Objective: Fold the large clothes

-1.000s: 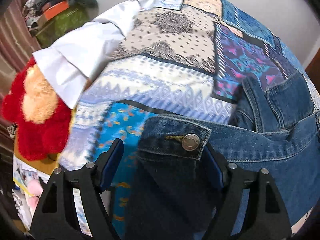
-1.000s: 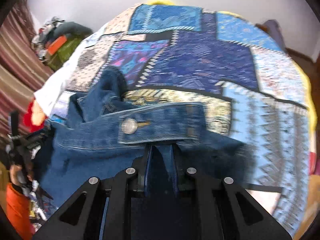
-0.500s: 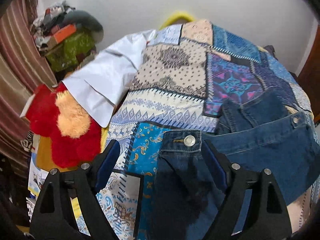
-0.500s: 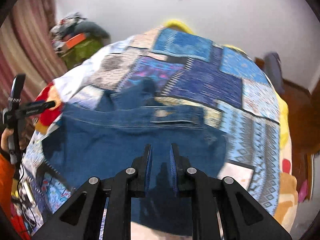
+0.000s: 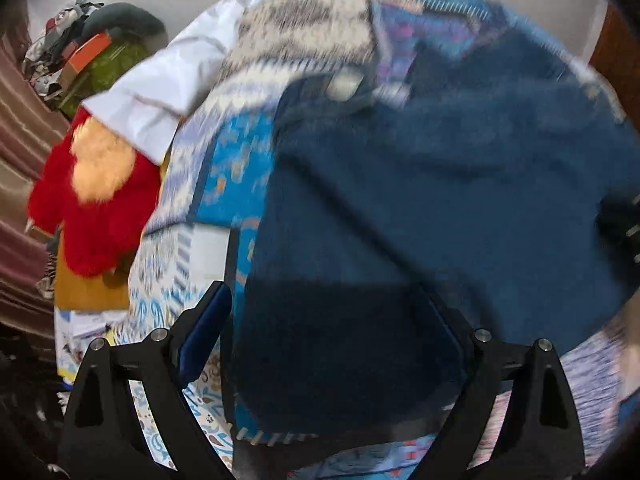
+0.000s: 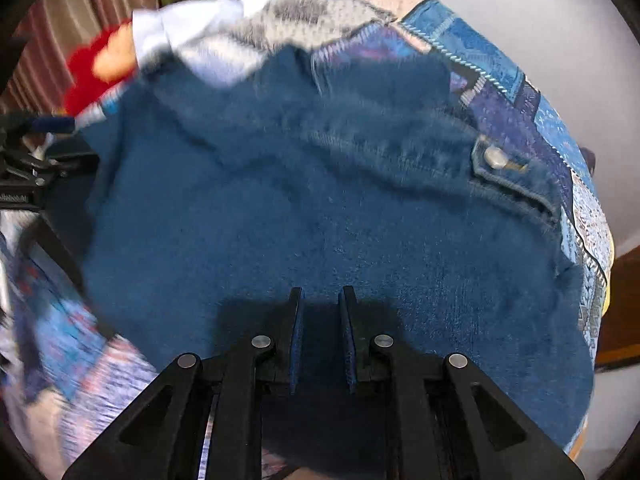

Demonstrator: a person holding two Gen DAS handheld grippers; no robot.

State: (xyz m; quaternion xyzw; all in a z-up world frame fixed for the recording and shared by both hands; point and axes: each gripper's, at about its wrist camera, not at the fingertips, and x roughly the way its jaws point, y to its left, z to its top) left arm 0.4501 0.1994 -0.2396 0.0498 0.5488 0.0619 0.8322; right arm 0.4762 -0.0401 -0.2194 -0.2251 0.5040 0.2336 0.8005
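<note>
A blue denim jacket [image 6: 320,208] lies spread over a patchwork quilt [image 6: 500,80] on the bed, filling the centre of both views. In the right wrist view, a metal button [image 6: 496,157] on a cuff or tab sits at the right of the frame, and the denim runs down to the lower edge.

The right tool [image 6: 322,320], at lower centre of its own view, has its two blue-padded fingers drawn close together with a dark fold of denim between them, so it is gripping the jacket. The left tool [image 5: 328,320], at the bottom of its own view, has its fingers spread wide; the jacket's dark lower edge lies between them, and neither pad presses on the cloth. The left wrist view is blurred, so finer details of the denim cannot be read.

A white garment [image 5: 160,96] lies at the upper left of the quilt. Beside it, at the left of the frame, sits a red and tan plush toy [image 5: 92,184]. A pile of clutter [image 5: 88,52] stands against the wall in the upper left corner.
</note>
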